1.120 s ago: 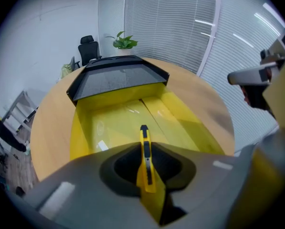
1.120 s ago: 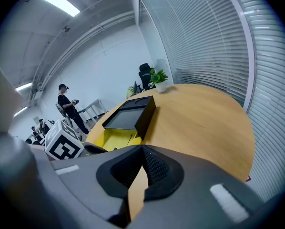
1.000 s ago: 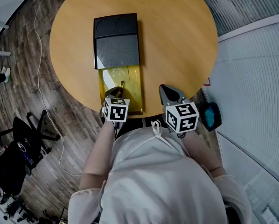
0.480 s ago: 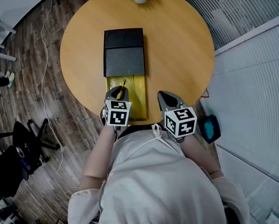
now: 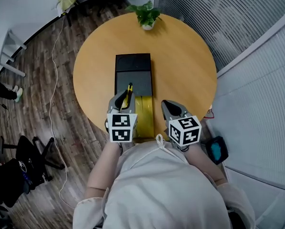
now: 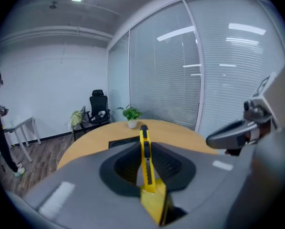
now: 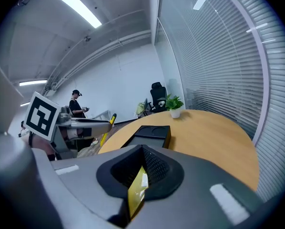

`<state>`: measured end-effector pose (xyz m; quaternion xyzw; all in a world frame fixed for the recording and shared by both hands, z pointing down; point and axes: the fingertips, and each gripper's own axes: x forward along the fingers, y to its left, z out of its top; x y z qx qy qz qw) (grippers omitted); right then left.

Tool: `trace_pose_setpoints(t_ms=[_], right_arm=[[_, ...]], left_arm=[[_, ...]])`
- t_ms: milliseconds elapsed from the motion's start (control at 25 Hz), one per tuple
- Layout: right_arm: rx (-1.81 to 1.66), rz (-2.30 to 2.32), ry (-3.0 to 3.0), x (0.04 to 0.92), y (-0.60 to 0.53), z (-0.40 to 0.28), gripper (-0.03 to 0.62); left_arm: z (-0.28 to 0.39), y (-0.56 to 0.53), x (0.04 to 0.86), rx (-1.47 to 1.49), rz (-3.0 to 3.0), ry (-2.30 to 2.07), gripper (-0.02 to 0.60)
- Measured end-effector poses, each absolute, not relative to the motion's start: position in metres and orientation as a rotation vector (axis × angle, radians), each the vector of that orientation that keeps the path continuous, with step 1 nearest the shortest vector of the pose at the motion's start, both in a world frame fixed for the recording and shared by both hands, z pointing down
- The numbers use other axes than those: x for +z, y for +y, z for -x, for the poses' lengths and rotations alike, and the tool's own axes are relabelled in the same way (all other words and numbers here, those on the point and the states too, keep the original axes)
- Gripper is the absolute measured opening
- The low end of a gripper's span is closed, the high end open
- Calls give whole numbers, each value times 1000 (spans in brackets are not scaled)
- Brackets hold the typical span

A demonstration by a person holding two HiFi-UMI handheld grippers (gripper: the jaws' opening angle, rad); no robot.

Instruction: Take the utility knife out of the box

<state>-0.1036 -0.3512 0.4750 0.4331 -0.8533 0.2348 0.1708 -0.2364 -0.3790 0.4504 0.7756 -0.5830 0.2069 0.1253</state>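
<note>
Since a second ago my left gripper (image 5: pixel 122 100) has come up out of the yellow tray (image 5: pixel 146 114) and the utility knife (image 5: pixel 129 91) is coming with it. Earlier it was lying low in the tray; now it is showing over the near end of the black box (image 5: pixel 133 66). Left jaws are clamping the knife's yellow body. In the left gripper view it is standing upright between them, black tip up, pointing toward the box's far side. Tray is sticking out of the box's near end, toward me.

My right gripper (image 5: pixel 170 108) is hanging just right of the tray, by the box's near right corner. Its jaws are pinching a thin yellow piece (image 7: pixel 139 187) — can't tell what it belongs to.

Box is lying on the round wooden table (image 5: pixel 190 66), roughly mid-table. A potted plant (image 5: pixel 147 16) is sitting beyond the box's far end, at the table edge — it was out of the head view a second ago.
</note>
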Motion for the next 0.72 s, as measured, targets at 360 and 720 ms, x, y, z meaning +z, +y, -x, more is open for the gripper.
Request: trace_pose_setpoints(t_ms=[360, 720], right_arm=[[583, -1219, -2528, 437, -360, 112, 0], [504, -1181, -2563, 426, -360, 119, 0]], left_arm=[[232, -367, 381, 328, -2429, -1767, 66], [238, -361, 383, 256, -2413, -1804, 67]])
